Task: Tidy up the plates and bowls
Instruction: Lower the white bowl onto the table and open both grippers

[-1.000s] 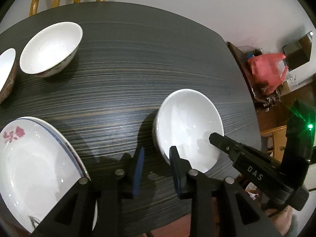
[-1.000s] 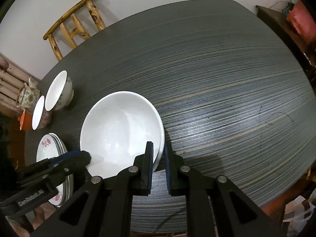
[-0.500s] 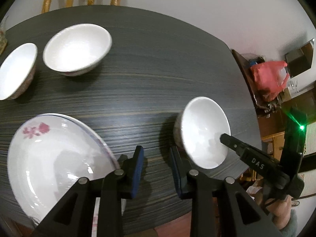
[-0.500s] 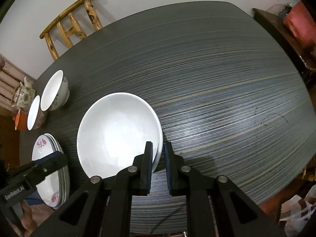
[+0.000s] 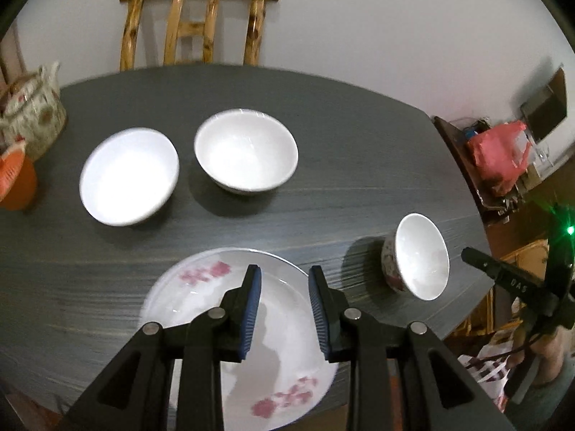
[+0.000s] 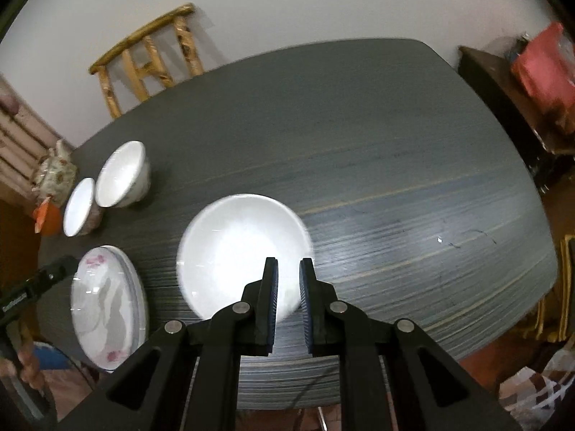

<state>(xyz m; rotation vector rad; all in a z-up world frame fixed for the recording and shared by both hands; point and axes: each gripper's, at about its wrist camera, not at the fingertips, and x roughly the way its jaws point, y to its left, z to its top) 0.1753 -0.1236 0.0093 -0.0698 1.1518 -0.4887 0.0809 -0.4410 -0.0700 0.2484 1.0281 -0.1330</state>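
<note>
I read "DAS" on my right tool (image 5: 481, 264), clamped on a bowl (image 5: 422, 255) rim, mouth tipped sideways above the worktop (image 5: 323, 115), left tool (image 5: 284, 309) released, empty over plates (image 5: 201, 287)

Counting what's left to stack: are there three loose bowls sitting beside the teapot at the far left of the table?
No, only two bowls stand near the teapot; a third bowl is held in the right gripper.

plates (image 5: 201, 298) front | two bowls (image 5: 246, 151) behind | teapot (image 5: 30, 115) far left | chair (image 5: 194, 28) beyond table (image 5: 341, 125)
</note>
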